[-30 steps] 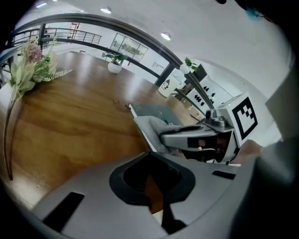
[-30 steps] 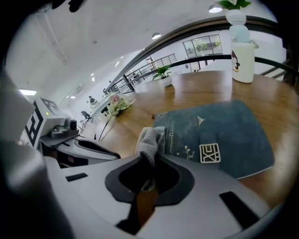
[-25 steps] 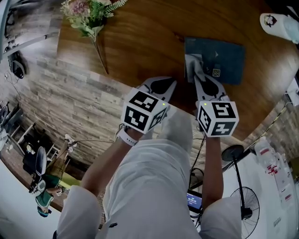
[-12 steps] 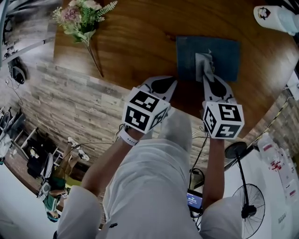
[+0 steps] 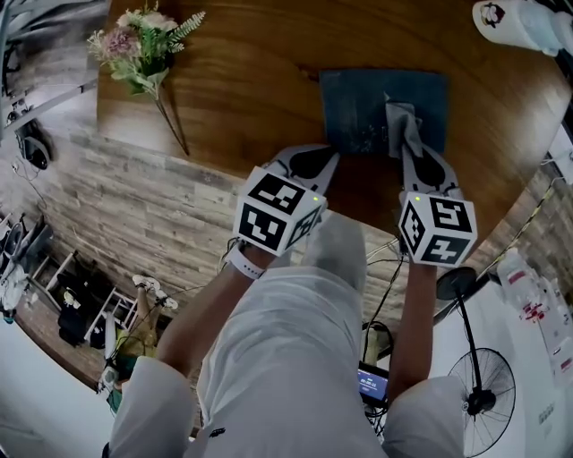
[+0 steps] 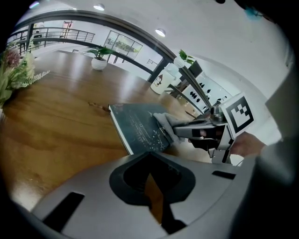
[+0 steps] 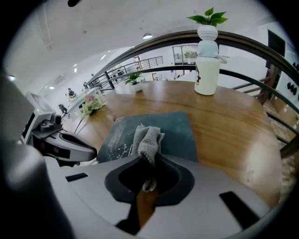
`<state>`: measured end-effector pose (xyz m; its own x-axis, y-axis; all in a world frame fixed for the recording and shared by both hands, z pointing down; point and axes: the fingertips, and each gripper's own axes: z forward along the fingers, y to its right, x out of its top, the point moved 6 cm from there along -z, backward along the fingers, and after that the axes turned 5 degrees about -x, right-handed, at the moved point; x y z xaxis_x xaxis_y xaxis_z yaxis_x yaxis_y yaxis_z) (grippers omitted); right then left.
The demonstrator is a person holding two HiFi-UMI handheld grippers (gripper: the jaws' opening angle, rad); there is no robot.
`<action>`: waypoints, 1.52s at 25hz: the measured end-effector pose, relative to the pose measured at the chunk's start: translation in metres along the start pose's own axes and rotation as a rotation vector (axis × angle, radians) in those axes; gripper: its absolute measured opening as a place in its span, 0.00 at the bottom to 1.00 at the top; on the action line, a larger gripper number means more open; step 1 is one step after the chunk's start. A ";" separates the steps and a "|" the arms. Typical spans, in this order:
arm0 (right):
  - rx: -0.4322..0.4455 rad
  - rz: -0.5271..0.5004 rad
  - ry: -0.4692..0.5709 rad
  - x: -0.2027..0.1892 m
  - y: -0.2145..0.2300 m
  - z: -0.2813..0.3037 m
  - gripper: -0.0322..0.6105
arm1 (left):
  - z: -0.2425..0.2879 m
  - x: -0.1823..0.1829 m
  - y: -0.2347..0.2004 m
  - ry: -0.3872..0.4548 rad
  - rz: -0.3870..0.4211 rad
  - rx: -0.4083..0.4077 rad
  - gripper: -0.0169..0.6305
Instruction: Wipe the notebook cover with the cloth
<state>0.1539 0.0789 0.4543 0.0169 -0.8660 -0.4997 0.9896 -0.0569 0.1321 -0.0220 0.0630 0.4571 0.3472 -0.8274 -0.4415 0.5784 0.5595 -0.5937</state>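
Head view first: what is the largest thing in it? (Ana)

A wooden table (image 5: 251, 80) with a curved edge, seen steeply from above. A bunch of flowers (image 5: 143, 45) lies at its far left and a white bottle (image 5: 519, 22) stands at its far right. (Ben)

And the notebook? (Ana)

The dark blue-grey notebook (image 5: 358, 112) lies closed and flat on the table, straight ahead of the person. Its long axis runs left to right, and it sits nearer the right hand than the left. (Ben)

What are the two tools doing? (Ana)

The right gripper (image 5: 403, 136) reaches forward over the notebook's near edge, tilted down, with its jaws pinched on a grey cloth (image 5: 398, 121). The right gripper view shows the cloth rising from between the jaws, its bunched end resting on the right part of the cover. The left gripper (image 5: 313, 158) has its jaws together with nothing between them. It stays short of the notebook, just beside the near left corner, over bare wood. (Ben)

So which way does the wipe go? (Ana)

Most of the cover lies to the left of the cloth, so I judge the stroke should run leftward along the long axis, led by the right arm. Nothing pins the notebook, so it may slide. The left gripper is near enough to steady that corner. (Ben)
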 end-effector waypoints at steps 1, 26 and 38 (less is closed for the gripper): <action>-0.007 0.001 -0.002 0.000 0.004 0.000 0.10 | 0.001 0.001 0.000 -0.001 0.001 0.000 0.05; -0.157 -0.002 0.005 0.020 0.089 -0.017 0.10 | 0.015 0.021 0.000 0.010 -0.012 0.028 0.05; -0.111 -0.132 0.091 0.090 0.088 0.009 0.10 | 0.024 0.024 -0.001 0.026 -0.069 0.049 0.05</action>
<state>0.2415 -0.0080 0.4287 -0.1058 -0.8059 -0.5825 0.9937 -0.1070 -0.0324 0.0034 0.0413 0.4631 0.2863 -0.8620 -0.4182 0.6358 0.4975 -0.5902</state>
